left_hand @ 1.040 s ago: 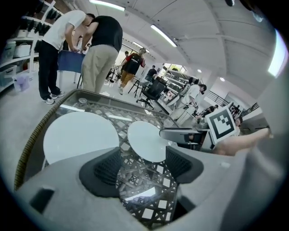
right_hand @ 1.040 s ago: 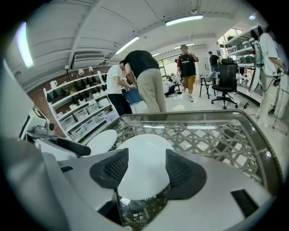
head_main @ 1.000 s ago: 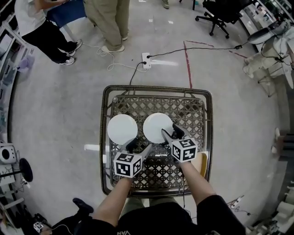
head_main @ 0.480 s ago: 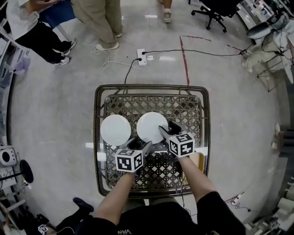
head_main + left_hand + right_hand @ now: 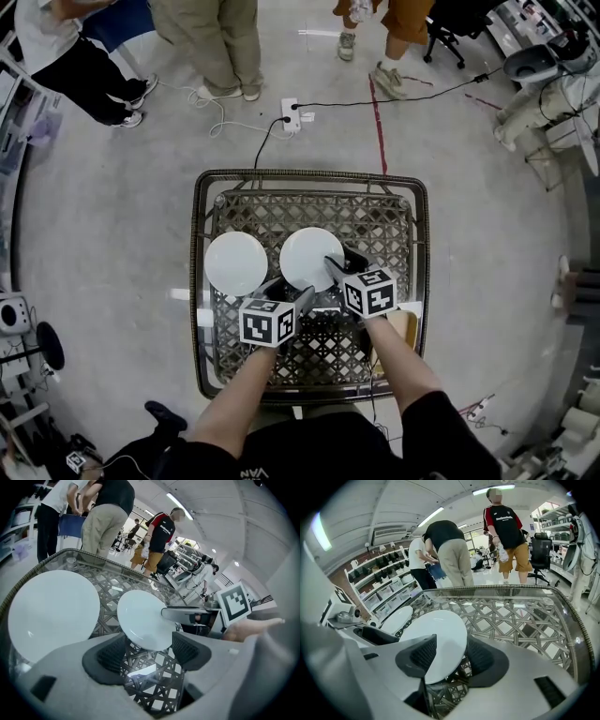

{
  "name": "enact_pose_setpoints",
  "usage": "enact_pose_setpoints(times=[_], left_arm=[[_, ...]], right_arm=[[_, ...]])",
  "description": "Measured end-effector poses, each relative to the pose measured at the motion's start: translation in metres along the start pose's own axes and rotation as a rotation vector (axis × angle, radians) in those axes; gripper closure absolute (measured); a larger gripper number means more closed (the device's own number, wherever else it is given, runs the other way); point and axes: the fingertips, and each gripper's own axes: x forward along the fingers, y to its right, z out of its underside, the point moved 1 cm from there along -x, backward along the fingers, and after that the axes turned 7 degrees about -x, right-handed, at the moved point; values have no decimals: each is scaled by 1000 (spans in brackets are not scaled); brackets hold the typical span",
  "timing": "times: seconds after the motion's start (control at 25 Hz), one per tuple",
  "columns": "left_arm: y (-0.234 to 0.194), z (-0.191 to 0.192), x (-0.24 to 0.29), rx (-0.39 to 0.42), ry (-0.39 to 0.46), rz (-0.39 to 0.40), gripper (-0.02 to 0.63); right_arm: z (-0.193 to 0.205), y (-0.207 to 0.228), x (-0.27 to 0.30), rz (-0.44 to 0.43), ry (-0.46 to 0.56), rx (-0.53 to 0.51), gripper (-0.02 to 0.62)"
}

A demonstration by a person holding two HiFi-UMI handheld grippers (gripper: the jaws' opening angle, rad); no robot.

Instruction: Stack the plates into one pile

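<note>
Two white plates lie side by side on the glass-topped wicker table (image 5: 412, 234). The left plate (image 5: 236, 263) (image 5: 51, 611) (image 5: 396, 618) lies untouched. My right gripper (image 5: 343, 262) (image 5: 450, 658) has the near right rim of the right plate (image 5: 307, 255) (image 5: 140, 618) (image 5: 440, 630) between its jaws. They are closing, one pad above the plate and one below, with a gap still showing. My left gripper (image 5: 288, 292) (image 5: 147, 651) is open at the same plate's near left rim, with the rim just at its fingertips.
Several people stand on the floor beyond the table's far edge (image 5: 220, 42). A power strip (image 5: 292, 117) with cables lies there. A tan object (image 5: 405, 328) sits at the table's near right. Shelves and equipment line both sides of the room.
My left gripper has moved right, from below the left plate to the right plate's near rim. The right gripper stays at that plate's rim. Another person has walked in beyond the table.
</note>
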Motion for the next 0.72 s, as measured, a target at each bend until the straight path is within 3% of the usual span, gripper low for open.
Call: enact_pose_setpoints(times=[0.48,0.72], left_arm=[[13,-5,-14,59,24,24,298],[15,-18,-36,77,86,20,298]], right_arm=[[-11,-7,-26,24,85,46,396],[-21,-21,-37,6,126,47,396]])
